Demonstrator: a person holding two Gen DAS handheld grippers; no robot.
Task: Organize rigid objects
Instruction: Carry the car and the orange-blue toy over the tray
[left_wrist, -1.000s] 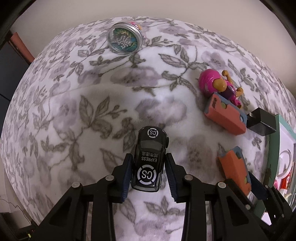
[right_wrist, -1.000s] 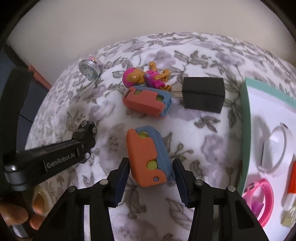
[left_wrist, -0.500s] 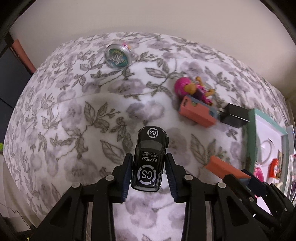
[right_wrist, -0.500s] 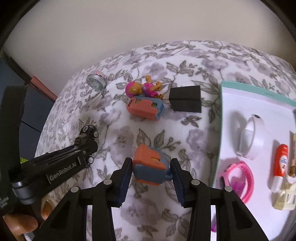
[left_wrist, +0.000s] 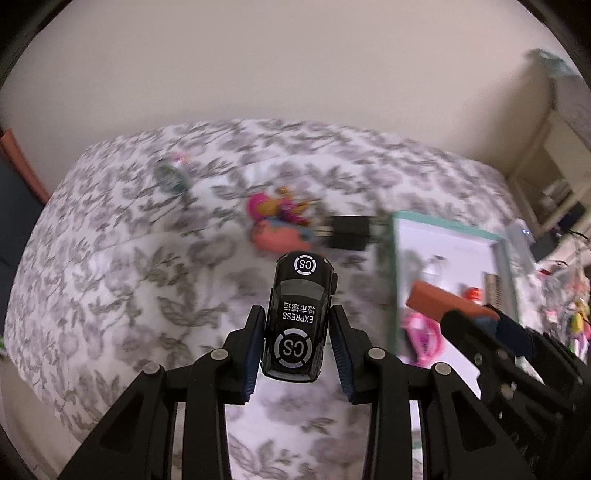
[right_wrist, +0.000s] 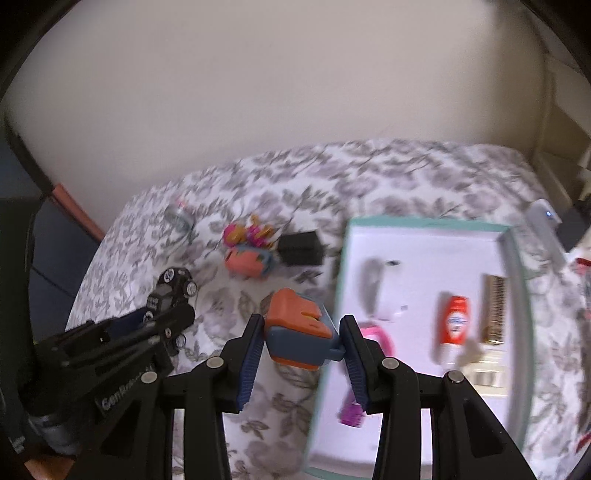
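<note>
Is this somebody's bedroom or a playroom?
Probably a bedroom: toys like a black toy car and a pink doll lie on a flowery quilt that looks like a bed, beside a plain wall.

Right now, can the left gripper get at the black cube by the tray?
Probably not yet. The left gripper is shut on the toy car, so its jaws are full. The way to the black cube looks free; the right gripper with its orange block is off to the side.

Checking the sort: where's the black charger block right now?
The charger block lies on the floral bedspread, just left of the tray and right of the doll, left of centre in the right wrist view.
</note>
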